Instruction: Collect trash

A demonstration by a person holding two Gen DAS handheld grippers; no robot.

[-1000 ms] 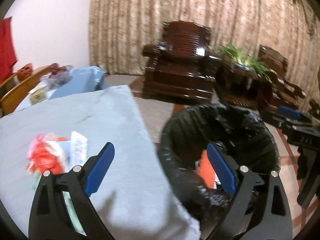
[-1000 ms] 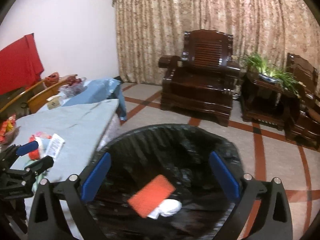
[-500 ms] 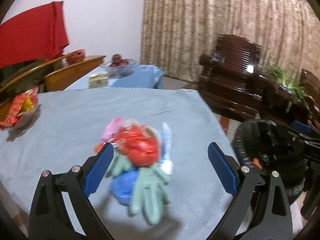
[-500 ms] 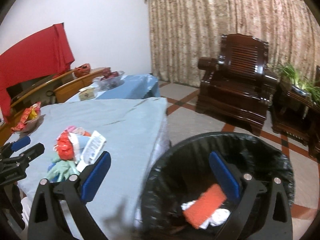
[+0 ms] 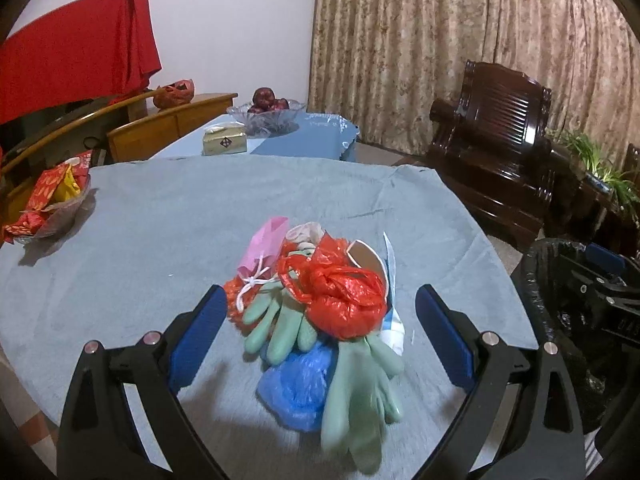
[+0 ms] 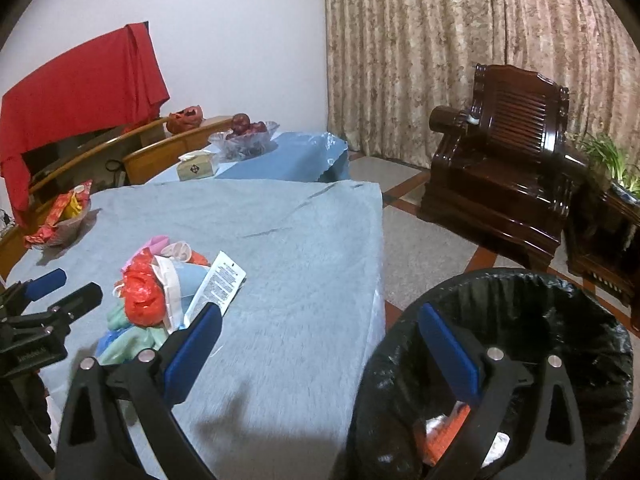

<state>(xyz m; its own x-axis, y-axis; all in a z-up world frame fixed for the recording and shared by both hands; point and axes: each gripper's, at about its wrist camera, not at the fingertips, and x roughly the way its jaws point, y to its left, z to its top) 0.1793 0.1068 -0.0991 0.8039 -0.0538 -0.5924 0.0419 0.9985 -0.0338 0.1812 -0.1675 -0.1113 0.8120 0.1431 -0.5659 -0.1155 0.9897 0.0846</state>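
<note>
My left gripper gapes wide, empty, above a heap of crumpled red plastic, green rubber gloves and wrappers on the grey-clothed table. My right gripper, equally spread, straddles the black-lined bin rim.

Trash bin bottom cut off, its contents half hidden behind the right fingers

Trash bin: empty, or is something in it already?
Not empty. Inside the black-lined trash bin, the right wrist view shows an orange piece and white scraps at the bottom.
</note>
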